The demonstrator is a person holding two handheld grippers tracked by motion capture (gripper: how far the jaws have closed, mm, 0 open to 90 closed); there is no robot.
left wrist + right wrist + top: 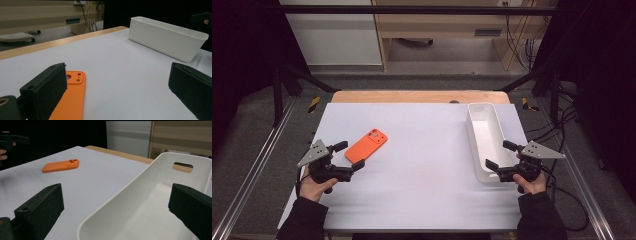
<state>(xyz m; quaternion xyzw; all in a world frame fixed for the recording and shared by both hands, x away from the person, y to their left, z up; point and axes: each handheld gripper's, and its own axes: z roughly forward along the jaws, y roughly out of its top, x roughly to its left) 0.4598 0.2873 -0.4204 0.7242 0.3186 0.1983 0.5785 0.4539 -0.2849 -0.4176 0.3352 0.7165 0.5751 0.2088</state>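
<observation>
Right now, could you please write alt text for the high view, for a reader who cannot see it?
An orange phone case lies on a white table, just ahead of the open left hand-held gripper. At the right, the open right hand-held gripper sits at the near end of a long white bin.

On the tabletop [422, 175] we have two things well apart: the phone case [366, 145] lies flat on the left half and the bin [485, 141] stands on the right half, running lengthwise from near us toward the far edge. Our left gripper [350, 155] sits at the left edge, just beside the near end of the phone case, which lies partly between its spread fingers [45, 90]. Our right gripper [501, 155] sits at the right edge, against the near right corner of the bin, its fingers [40, 207] straddling the bin's near end.
</observation>
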